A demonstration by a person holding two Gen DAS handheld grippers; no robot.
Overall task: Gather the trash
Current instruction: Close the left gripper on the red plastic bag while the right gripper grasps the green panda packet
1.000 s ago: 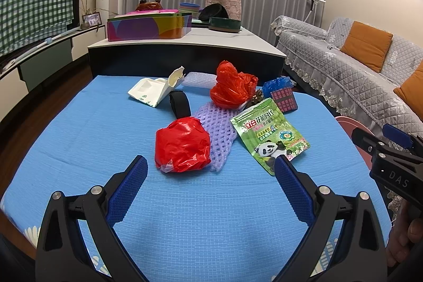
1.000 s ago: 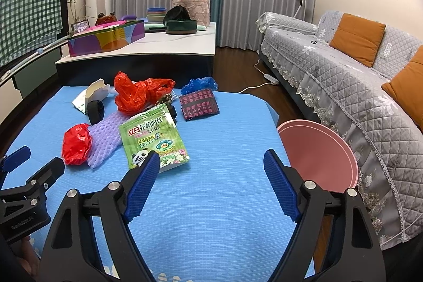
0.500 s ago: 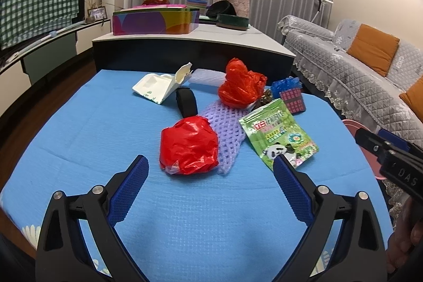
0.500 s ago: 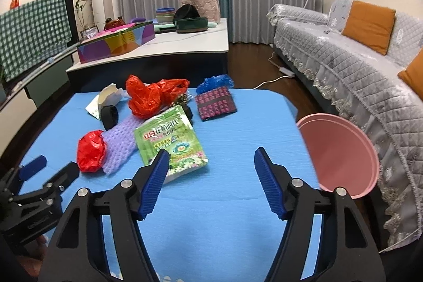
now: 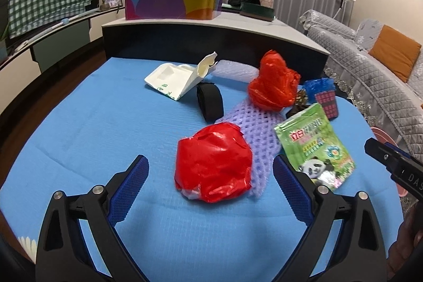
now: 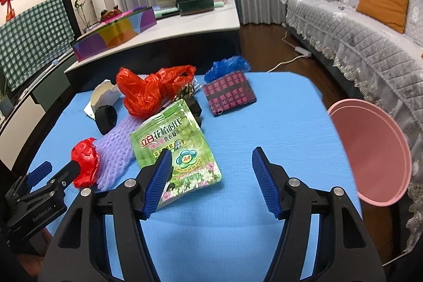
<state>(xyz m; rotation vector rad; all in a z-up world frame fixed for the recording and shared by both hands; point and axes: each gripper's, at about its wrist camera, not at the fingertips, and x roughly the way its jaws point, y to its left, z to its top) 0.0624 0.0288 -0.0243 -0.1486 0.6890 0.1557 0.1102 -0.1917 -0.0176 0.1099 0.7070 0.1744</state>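
Trash lies on a blue cloth-covered table [image 5: 79,123]. A crumpled red wrapper [image 5: 214,163] sits just ahead of my open, empty left gripper [image 5: 211,171], between its fingers. Beside it are purple foam netting [image 5: 253,123], a green panda pouch [image 5: 314,147], a red plastic bag [image 5: 272,83], a black roll [image 5: 208,99] and a white carton [image 5: 174,78]. My right gripper [image 6: 211,163] is open and empty, its left finger over the green pouch [image 6: 174,139]. A pink-patterned packet [image 6: 228,93] and a blue bag [image 6: 227,66] lie farther back.
A pink bin [image 6: 370,152] stands off the table's right edge, next to a grey sofa [image 6: 357,38]. A low counter [image 5: 211,25] with a colourful box [image 5: 171,4] stands behind the table. The left gripper shows in the right wrist view [image 6: 50,173].
My left gripper has moved forward, so the red wrapper now lies between its fingers. My right gripper has moved forward and left toward the green pouch. Both stay open.
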